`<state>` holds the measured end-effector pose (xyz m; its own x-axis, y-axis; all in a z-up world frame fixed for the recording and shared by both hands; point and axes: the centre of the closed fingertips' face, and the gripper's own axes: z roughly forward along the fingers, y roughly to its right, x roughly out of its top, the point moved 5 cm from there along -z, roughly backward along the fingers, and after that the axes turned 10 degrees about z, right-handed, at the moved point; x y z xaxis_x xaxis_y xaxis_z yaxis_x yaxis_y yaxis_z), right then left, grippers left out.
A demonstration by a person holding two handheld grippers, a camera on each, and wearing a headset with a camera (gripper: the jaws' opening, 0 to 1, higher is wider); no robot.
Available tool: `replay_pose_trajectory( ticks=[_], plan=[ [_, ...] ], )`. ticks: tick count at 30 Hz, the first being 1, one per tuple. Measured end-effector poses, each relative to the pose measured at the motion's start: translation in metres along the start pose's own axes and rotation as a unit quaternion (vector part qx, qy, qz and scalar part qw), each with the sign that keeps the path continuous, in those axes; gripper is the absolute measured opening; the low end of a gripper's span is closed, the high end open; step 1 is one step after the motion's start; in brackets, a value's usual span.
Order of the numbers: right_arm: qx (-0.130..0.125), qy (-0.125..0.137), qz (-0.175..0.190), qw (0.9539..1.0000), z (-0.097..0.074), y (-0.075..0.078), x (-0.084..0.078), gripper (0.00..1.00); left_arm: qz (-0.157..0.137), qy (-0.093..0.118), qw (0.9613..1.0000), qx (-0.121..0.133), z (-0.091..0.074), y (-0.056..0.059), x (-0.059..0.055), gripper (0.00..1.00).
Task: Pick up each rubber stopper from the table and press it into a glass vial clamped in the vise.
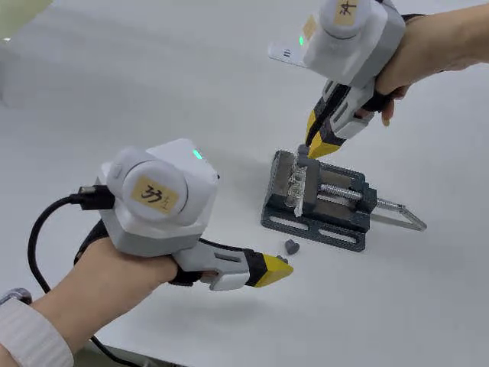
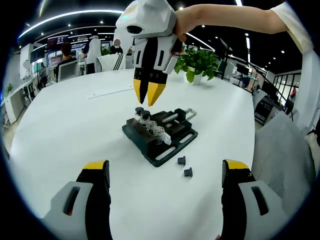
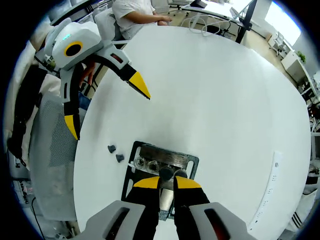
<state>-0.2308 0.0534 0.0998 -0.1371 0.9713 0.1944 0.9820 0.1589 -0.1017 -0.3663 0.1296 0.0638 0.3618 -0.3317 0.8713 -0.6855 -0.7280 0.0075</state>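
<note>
A dark metal vise (image 1: 348,222) is seen standing on the white desk (image 1: 153,92), with a row of glass vials (image 1: 296,183) clamped upright between its jaws. In the right gripper view two of the vials are seen capped with dark rubber stoppers (image 3: 180,174), and the two beside them (image 3: 147,164) are shown with open mouths.

The right tool (image 3: 168,183) is held directly over the stoppered end of the row, pointing down. Its yellow tips are drawn almost together, with only a narrow slit left between them, and nothing can be made out clamped in that slit. Whether the tips touch the stopper under them cannot be told.

The left tool (image 2: 164,169) is held low over the desk on the near side of the vise, well apart from the right one. Its jaws are spread wide and nothing is held between them.

Two loose stoppers (image 2: 181,160) (image 2: 188,172) are seen on the desk just beside the base of the vise, close to each other and ahead of the open left tool. In the head view one of them (image 1: 291,246) is seen between the left tool's tip and the vise.
</note>
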Motion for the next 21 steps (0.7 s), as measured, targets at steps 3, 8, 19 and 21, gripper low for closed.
replay_pose_trajectory(
  ticks=[3, 8, 19, 21],
  plan=[
    [-0.001, 0.019, 0.000, 0.9998, 0.002, 0.000, 0.001, 0.00, 0.000, -0.001, 1.0000, 0.001, 0.000, 0.000, -0.001, 0.92],
    [0.010, 0.018, -0.008, 0.9998, 0.006, -0.006, 0.002, 0.00, -0.002, -0.002, 1.0000, 0.003, -0.001, -0.001, -0.002, 0.92],
    [0.017, 0.004, -0.013, 0.9998, 0.015, -0.005, -0.002, 0.00, -0.006, -0.006, 1.0000, -0.001, 0.001, 0.000, -0.005, 0.91],
    [0.017, -0.001, -0.013, 0.9998, 0.017, -0.005, -0.003, 0.00, -0.006, -0.006, 1.0000, -0.002, 0.001, 0.000, -0.005, 0.91]
  ],
)
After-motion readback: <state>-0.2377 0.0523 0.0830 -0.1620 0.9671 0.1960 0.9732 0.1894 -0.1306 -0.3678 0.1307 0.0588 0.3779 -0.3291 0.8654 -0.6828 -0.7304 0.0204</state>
